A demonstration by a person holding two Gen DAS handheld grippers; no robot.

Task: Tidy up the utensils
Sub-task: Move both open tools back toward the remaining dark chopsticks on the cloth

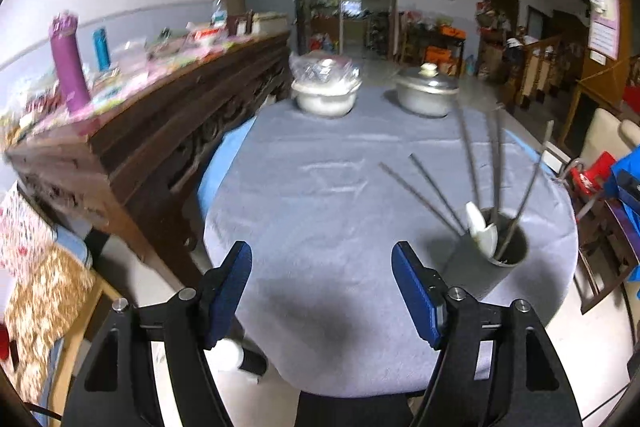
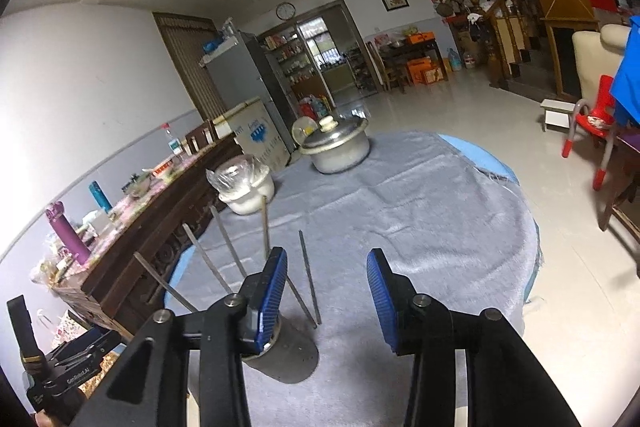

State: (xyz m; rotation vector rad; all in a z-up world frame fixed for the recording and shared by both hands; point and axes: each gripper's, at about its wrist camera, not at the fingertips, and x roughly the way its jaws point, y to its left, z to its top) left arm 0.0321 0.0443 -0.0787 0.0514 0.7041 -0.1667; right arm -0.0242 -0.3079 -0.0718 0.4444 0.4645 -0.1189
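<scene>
A dark grey utensil cup (image 1: pixel 505 254) stands on the grey tablecloth (image 1: pixel 320 195) at the right, holding several metal chopsticks (image 1: pixel 498 163) and two white spoons (image 1: pixel 482 227). My left gripper (image 1: pixel 322 263) is open and empty, above the cloth to the left of the cup. In the right wrist view the same cup (image 2: pixel 286 353) sits just below the left finger of my right gripper (image 2: pixel 328 267), with the chopsticks (image 2: pixel 308 279) fanning upward. The right gripper is open and empty.
A white pot covered with plastic (image 1: pixel 325 89) and a lidded metal pot (image 1: pixel 427 91) stand at the table's far side. A dark wooden sideboard (image 1: pixel 168 115) with bottles runs along the left. Chairs (image 2: pixel 592 131) stand to the right.
</scene>
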